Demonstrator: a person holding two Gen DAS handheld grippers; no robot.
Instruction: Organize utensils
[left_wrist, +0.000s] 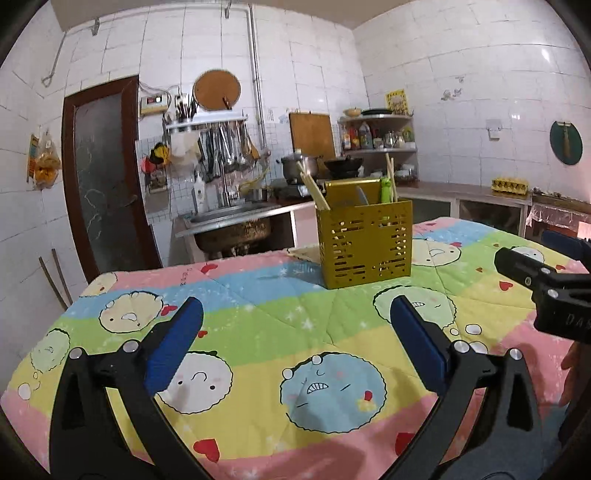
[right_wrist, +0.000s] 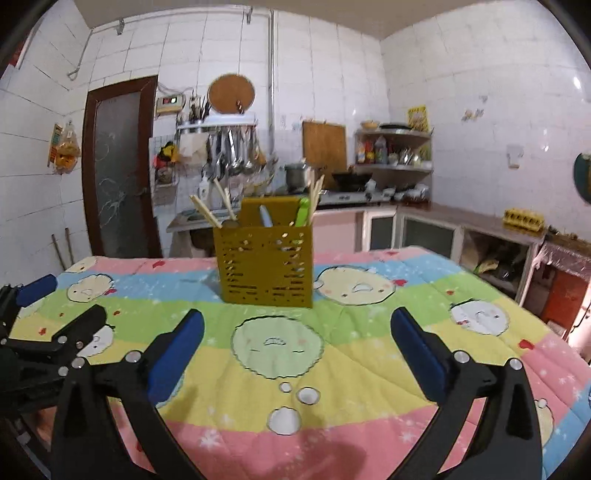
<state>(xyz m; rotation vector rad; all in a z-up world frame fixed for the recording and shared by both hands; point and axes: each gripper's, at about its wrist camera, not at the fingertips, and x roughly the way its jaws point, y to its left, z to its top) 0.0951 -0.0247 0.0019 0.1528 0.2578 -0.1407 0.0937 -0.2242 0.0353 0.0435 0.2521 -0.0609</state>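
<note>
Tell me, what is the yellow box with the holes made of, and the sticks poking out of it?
The yellow box looks like thin painted metal or hard plastic: flat, stiff walls with neat punched slots and a dull mustard sheen. I can't tell which. The sticks look like pale wood or bamboo chopsticks: matte, cream-coloured and straight.

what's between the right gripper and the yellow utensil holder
Nothing but bare cartoon-print cloth lies between the open right gripper and the yellow utensil holder, as the right wrist view shows.
</note>
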